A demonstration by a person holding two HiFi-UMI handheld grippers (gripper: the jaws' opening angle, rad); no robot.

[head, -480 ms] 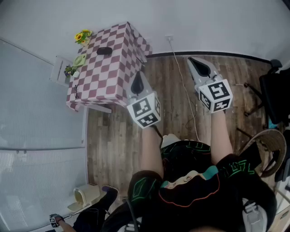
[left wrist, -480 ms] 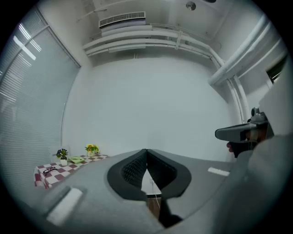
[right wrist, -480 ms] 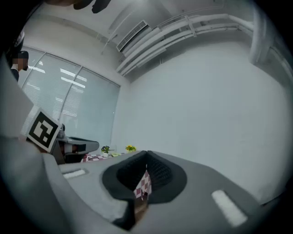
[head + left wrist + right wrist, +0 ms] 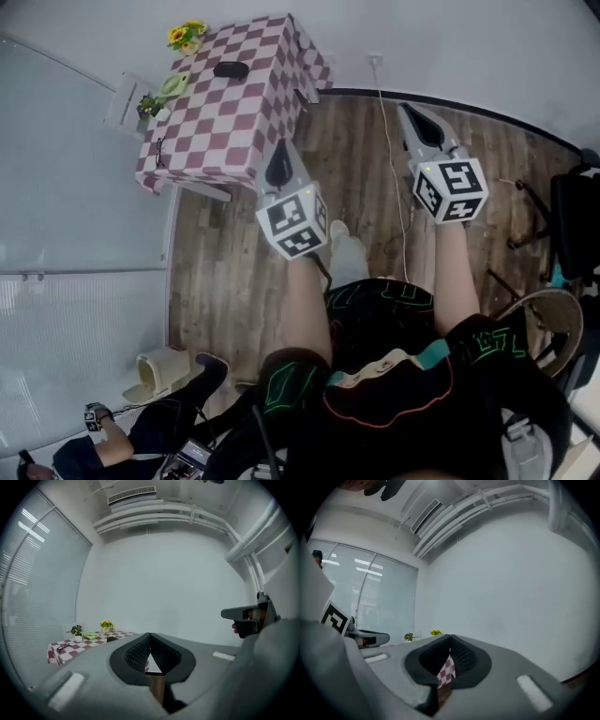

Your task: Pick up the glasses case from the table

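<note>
The black glasses case lies on the far part of the pink-and-white checked table, also small in the left gripper view as the case. My left gripper hovers at the table's near right corner, well short of the case, shut with nothing in it; its jaws meet at the tips. My right gripper is over the wooden floor to the right of the table, shut and empty. The checked cloth shows below its jaws.
On the table stand yellow flowers, a green dish, a small potted plant and a pair of glasses. A white cable runs over the floor. A black chair stands right; a person crouches at the lower left.
The table now sits higher and further right in the head view. A light shoe has come forward between my arms. Both grippers stay shut in much the same places.
</note>
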